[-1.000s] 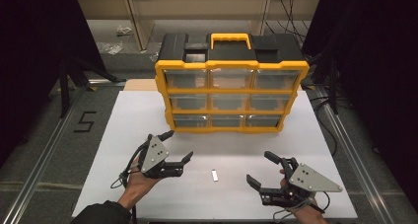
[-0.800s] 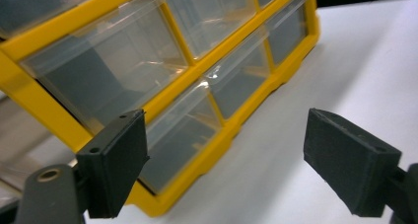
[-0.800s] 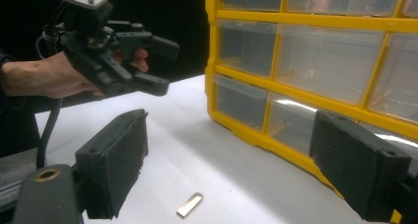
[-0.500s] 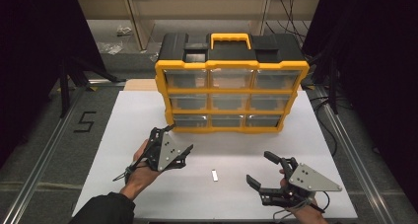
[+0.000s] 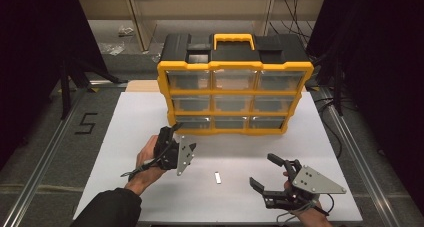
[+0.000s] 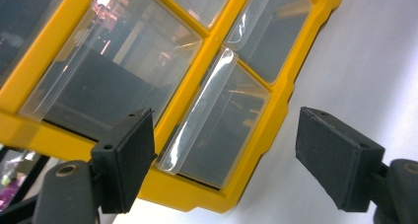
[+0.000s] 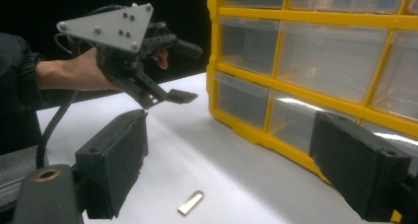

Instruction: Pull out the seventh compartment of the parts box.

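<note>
The yellow-framed plastic organiser cabinet (image 5: pixel 234 89), with a black top, a yellow carry handle and three rows of clear drawers, stands at the far middle of the white table (image 5: pixel 115 127). The clear bottom-left drawer (image 5: pixel 193 122) appears to be what the work is aimed at: the left gripper (image 5: pixel 172 142) is held just in front of it, its jaws apart, and in the left gripper view that drawer's clear pull lip (image 6: pixel 197 113) lies between the two black jaws, not yet touched. My judgement is that the step in hand is the approach to open this drawer; the next move calls for closing on the lip squarely and drawing straight out, so the light cabinet does not slide. A small flat brass-coloured metal piece (image 5: pixel 217 177) lies on the bare table between the hands, well apart from the cabinet. The right gripper (image 5: pixel 270 174) waits low near the table's front edge, jaws wide apart and empty. The only readable writing is a "5" (image 5: pixel 86 123) marked on the floor left of the table.
</note>
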{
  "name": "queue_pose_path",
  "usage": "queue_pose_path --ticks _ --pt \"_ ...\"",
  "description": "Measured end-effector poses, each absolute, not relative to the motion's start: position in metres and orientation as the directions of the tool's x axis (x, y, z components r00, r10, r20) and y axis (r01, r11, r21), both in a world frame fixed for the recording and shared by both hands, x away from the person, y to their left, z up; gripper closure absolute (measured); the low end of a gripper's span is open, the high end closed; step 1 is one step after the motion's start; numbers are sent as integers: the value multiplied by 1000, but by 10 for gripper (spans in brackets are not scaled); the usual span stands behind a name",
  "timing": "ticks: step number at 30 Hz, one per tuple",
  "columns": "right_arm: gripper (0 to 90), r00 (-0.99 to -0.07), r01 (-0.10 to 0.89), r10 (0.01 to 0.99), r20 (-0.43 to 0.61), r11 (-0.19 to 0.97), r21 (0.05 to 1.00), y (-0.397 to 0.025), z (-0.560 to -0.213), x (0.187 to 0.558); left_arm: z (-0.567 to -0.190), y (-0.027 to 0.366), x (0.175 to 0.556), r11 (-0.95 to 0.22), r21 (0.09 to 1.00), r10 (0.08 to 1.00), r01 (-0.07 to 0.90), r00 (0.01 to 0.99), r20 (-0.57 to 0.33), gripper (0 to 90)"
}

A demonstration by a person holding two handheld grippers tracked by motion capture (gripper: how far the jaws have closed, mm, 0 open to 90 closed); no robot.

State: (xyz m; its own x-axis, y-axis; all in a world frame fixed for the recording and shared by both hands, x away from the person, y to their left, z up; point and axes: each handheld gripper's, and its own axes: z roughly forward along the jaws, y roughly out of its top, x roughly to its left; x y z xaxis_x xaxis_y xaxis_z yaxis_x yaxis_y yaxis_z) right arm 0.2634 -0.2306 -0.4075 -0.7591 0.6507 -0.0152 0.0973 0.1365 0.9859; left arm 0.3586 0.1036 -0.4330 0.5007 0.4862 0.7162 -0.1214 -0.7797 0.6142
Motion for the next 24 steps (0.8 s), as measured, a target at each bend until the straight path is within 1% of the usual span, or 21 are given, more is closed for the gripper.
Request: queue_pose_path --ticks 3,8,11,14,18,19,24 --pt "158 -760 96 649 -16 137 986 -230 -407 263 -435 101 361 -796 590 464 -136 488 739 240" --pt "158 -761 96 649 -16 137 986 -230 -407 263 -439 97 366 -835 525 408 -165 454 792 273" --pt "158 -761 95 648 -17 138 986 -230 -408 263 -442 95 369 -836 522 406 -166 452 794 288" --pt "158 -762 95 647 -18 139 986 -230 -408 264 -448 91 375 -860 480 367 -174 443 818 302" --pt "158 -761 99 648 -15 140 985 -231 -408 264 -449 90 380 -875 453 349 -172 424 836 325" --pt "158 -762 99 647 -16 141 985 -231 -408 264 -450 91 382 -884 432 331 -176 415 847 349" --pt "158 -764 101 644 -17 146 984 -230 -408 264 -453 92 387 -893 418 325 -165 405 855 384"
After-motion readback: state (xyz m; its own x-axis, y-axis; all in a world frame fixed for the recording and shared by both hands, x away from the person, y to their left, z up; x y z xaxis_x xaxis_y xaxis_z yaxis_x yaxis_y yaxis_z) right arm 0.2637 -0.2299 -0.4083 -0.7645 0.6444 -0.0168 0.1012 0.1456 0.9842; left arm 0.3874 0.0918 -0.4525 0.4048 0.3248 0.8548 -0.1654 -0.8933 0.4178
